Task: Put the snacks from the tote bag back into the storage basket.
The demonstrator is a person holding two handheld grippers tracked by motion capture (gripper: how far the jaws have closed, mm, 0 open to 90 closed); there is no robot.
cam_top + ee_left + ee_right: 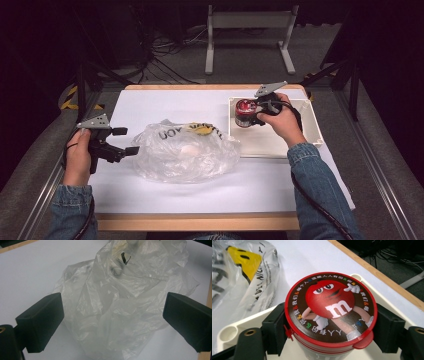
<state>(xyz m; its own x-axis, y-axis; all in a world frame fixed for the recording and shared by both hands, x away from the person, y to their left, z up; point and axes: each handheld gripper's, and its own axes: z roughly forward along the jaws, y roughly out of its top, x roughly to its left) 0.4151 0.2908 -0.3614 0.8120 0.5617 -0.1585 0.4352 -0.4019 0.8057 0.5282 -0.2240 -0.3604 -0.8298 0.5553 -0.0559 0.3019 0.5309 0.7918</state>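
A round candy tub with a red lid stands upright inside the white tray at the table's right. My right gripper is shut on the tub, one black pad pressed on each side just under the lid. A crumpled clear plastic bag with black lettering and a yellow patch lies mid-table. My left gripper rests open just left of the bag, its jaws spread wide on either side of the bag's edge without touching it.
The white sheet covering the table has bare room in front of and behind the bag. A wooden table edge runs along the front. Cables and a white stand frame sit on the floor beyond the table.
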